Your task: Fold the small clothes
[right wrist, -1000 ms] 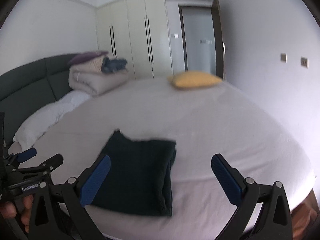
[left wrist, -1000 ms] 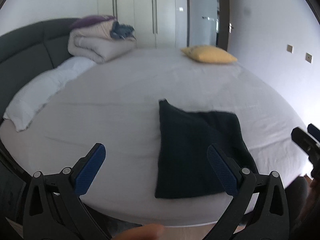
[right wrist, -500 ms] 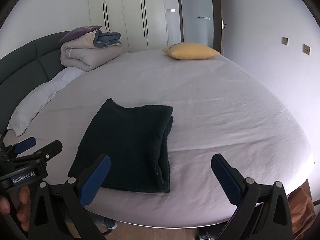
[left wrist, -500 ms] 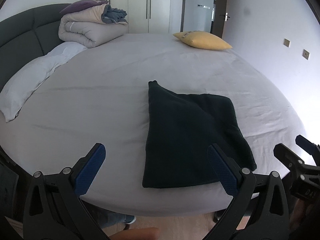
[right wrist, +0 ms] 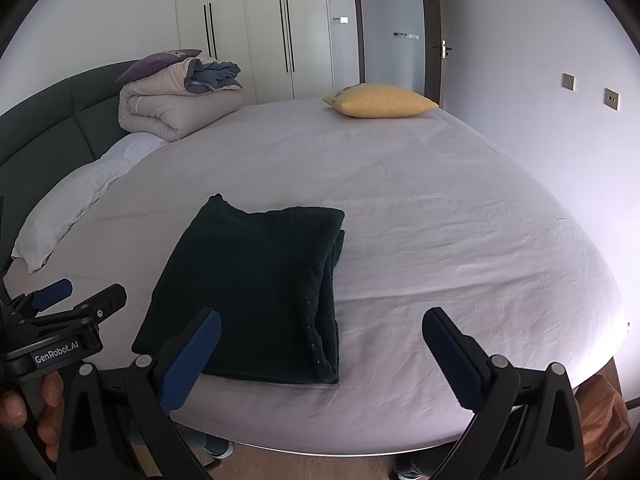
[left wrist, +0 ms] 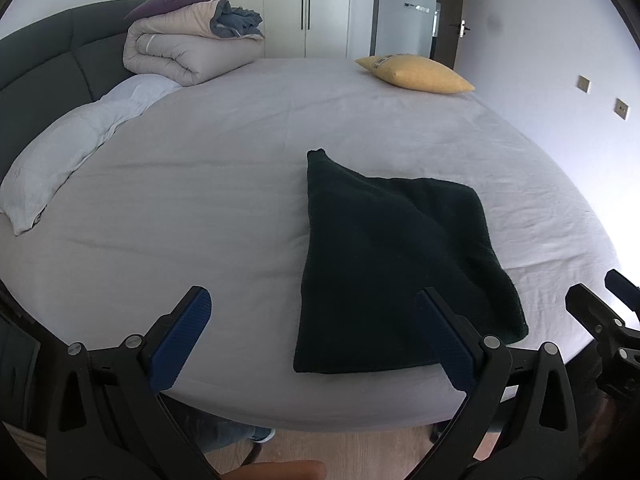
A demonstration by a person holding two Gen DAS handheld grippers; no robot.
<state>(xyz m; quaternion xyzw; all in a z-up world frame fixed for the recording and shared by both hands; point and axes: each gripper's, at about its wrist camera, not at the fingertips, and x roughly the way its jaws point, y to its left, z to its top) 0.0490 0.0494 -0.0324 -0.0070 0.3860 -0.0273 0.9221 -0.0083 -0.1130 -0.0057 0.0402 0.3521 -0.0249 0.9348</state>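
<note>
A dark green folded garment (left wrist: 392,264) lies flat on the grey bed sheet (left wrist: 224,184) near the front edge. It also shows in the right wrist view (right wrist: 260,292), with stacked folded layers along its right side. My left gripper (left wrist: 312,336) is open and empty, held in front of the bed edge, its right finger over the garment's near corner. My right gripper (right wrist: 320,348) is open and empty, just short of the garment's near right corner. Each gripper shows at the edge of the other's view, the right one (left wrist: 600,320) and the left one (right wrist: 60,320).
A yellow cushion (left wrist: 416,74) lies at the far side of the bed. A rolled beige duvet (left wrist: 188,52) and a white pillow (left wrist: 76,148) sit at the left by the dark headboard (left wrist: 48,56). Wardrobes and a door stand behind. Wooden floor shows below the bed edge.
Both grippers tilted downward and settled; the views steadied after motion blur. The garment lies as before and both grippers stayed open.
</note>
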